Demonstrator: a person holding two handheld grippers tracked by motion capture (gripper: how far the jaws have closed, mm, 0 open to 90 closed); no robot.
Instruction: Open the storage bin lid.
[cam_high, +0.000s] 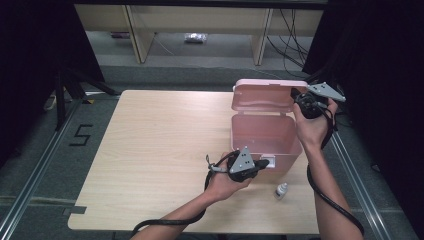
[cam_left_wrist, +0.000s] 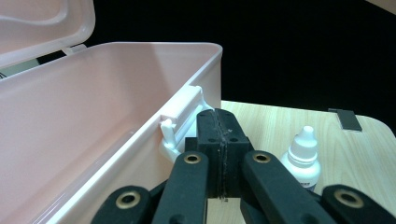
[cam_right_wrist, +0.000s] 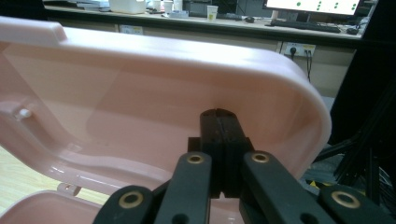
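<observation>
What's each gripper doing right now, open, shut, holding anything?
Left gripper: shut, nothing between the jaws, tips by the pink box's white latch.
Right gripper: shut, holding nothing, tips against the raised lid.

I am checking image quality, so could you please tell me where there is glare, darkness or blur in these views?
High view: evenly lit table, black surroundings. Left gripper view: sharp dropper bottle, black background. Right gripper view: soft sheen on the pink lid, slightly blurred desks behind.

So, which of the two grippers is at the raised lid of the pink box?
The right gripper: its shut jaws are against the lid, while the left gripper is at the front latch.
</observation>
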